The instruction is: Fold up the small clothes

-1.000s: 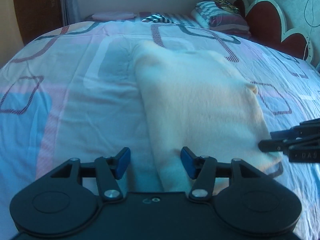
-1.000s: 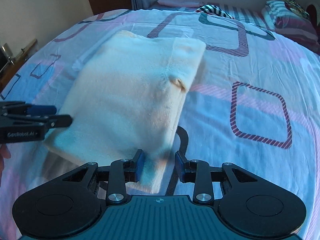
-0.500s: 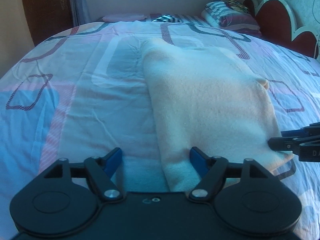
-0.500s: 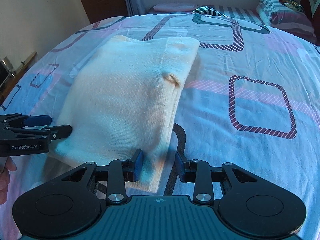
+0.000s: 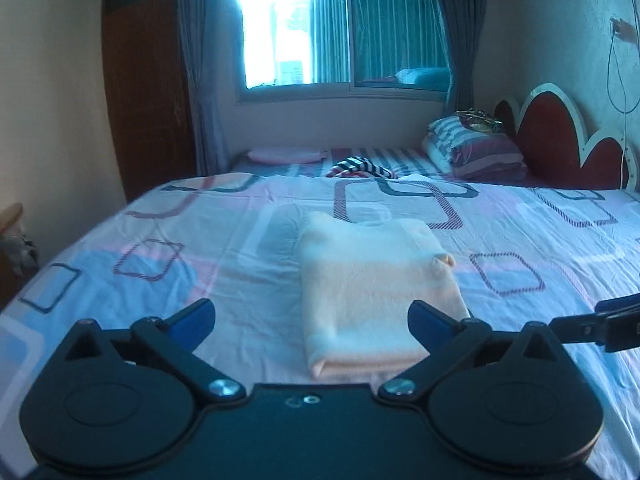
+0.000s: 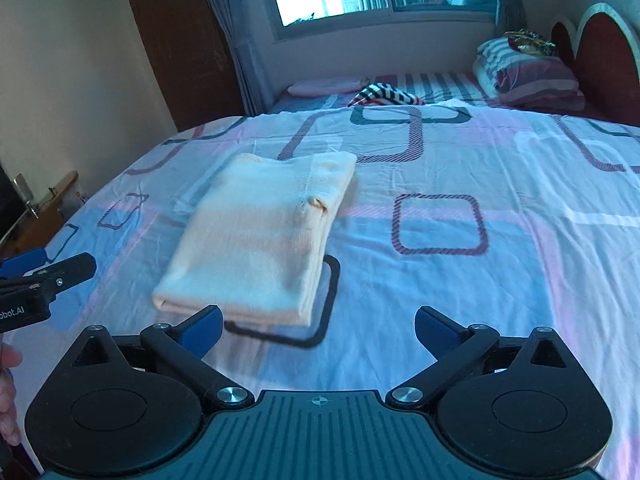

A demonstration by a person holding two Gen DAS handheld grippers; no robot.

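A cream garment lies folded into a neat rectangle on the patterned bedsheet; it also shows in the right wrist view. My left gripper is open and empty, raised above the garment's near edge. My right gripper is open and empty, just past the garment's near right corner. Each gripper's fingers show at the edge of the other view: the right one and the left one.
Stacked striped pillows and a red headboard stand at the back right. A striped cloth and a pink pillow lie far back. A wooden wardrobe and a window are behind the bed.
Both grippers have opened wide and pulled back and up from the garment's near edge. The folded garment stays flat on the bed.
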